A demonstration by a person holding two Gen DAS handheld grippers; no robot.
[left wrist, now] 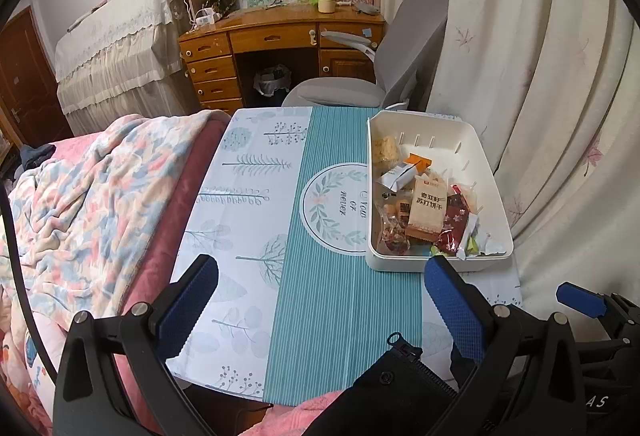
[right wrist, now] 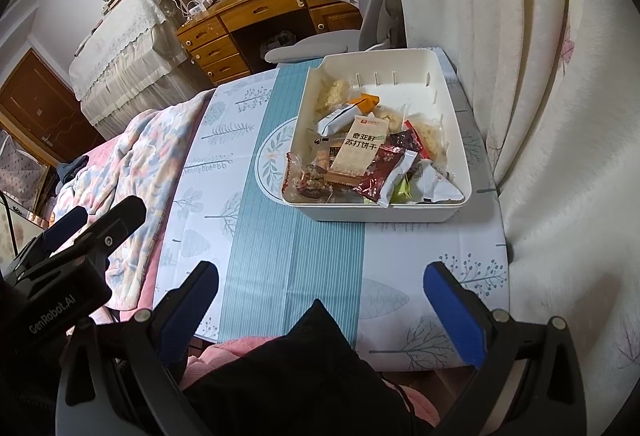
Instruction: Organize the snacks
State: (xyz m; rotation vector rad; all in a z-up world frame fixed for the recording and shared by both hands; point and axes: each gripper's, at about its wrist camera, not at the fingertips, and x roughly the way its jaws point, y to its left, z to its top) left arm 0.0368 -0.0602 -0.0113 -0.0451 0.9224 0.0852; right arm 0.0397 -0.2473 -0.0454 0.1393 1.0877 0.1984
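Observation:
A white bin [left wrist: 496, 196] [right wrist: 456, 124] stands on the far right of the table, holding several wrapped snacks. On top lies a tan cracker pack [left wrist: 427, 208] [right wrist: 358, 148], with a dark red packet [left wrist: 454, 224] [right wrist: 380, 172] and a white packet [left wrist: 398, 176] [right wrist: 340, 118] beside it. My left gripper [left wrist: 320, 300] is open and empty above the near table edge, short of the bin. My right gripper [right wrist: 320, 304] is also open and empty, near the front edge. In the left wrist view the right gripper's blue finger [left wrist: 580, 300] shows at the right. The left gripper's body [right wrist: 76, 248] shows in the right wrist view.
The table carries a teal and white patterned cloth [left wrist: 320, 276] [right wrist: 296, 244]. A floral blanket [left wrist: 88, 212] on a bed lies to the left. Curtains [left wrist: 560, 96] hang close on the right. A grey chair [left wrist: 380, 76] and a wooden desk [left wrist: 280, 36] stand behind.

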